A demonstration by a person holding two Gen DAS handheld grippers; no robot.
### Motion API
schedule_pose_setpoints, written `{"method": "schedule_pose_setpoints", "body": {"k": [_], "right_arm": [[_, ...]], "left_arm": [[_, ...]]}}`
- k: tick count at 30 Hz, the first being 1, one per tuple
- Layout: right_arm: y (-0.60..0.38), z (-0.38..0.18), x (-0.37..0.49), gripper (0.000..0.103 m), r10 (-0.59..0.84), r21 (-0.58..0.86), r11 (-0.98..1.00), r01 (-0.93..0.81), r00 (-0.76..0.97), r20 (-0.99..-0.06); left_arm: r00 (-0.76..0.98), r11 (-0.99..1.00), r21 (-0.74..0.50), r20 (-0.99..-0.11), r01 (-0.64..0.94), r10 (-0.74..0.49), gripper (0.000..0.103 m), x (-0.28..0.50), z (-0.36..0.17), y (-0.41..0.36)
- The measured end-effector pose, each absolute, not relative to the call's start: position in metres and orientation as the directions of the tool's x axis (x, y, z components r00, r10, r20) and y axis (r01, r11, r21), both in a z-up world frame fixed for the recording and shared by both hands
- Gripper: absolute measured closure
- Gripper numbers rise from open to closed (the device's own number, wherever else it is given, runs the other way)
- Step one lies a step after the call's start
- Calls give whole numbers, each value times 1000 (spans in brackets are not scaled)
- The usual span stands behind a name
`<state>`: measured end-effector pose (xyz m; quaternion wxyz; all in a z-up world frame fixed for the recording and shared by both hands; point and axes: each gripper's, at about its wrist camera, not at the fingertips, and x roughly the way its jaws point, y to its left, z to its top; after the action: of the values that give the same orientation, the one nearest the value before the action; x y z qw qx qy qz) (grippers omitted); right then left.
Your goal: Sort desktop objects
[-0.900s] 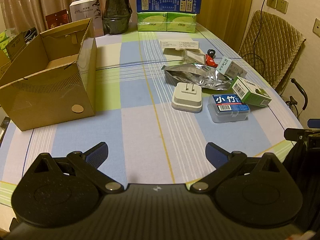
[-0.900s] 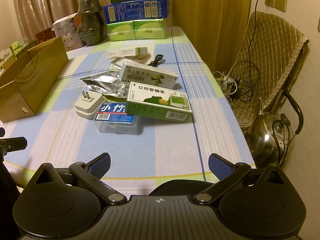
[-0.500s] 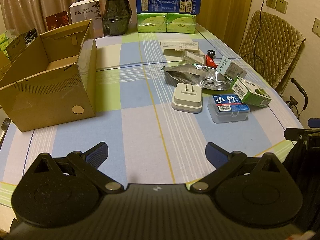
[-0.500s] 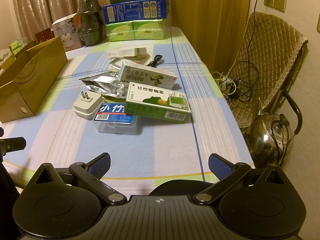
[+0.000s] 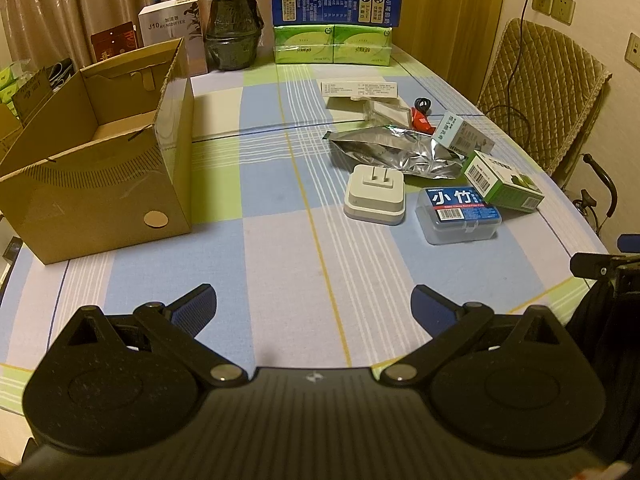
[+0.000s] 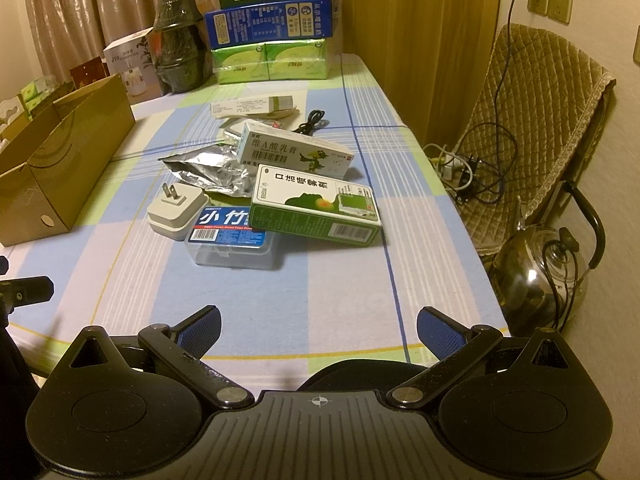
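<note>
Jaws spread wide and empty on both the left gripper and the right gripper, hovering over the near edge of the checked table, well apart from everything. Beyond, right of centre, a loose cluster: white plug adapter prongs up, just beside a clear floss-pick box with a blue label; green medicine carton resting partly on that box; white ointment carton lying behind, over a crumpled foil pouch. Far left, an open cardboard box, probably the destination. Adapter likely light, rigid, smooth: best pinched across its flat sides. Cartons light but crushable, so gripped across the narrow width. Foil pouch limp and slippery, best taken by an edge.
</note>
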<state>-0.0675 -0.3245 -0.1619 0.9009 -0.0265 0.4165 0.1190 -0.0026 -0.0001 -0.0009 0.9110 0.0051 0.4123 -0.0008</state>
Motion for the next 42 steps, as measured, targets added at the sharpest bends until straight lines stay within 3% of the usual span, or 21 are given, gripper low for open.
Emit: {"method": "schedule_pose_setpoints", "body": {"k": [42], "right_arm": [[-324,-154,-69,2,207,83,973,-217,648,-733]], "left_arm": [[649,1000,21,-761,22,1,1,-4,1,4]]}}
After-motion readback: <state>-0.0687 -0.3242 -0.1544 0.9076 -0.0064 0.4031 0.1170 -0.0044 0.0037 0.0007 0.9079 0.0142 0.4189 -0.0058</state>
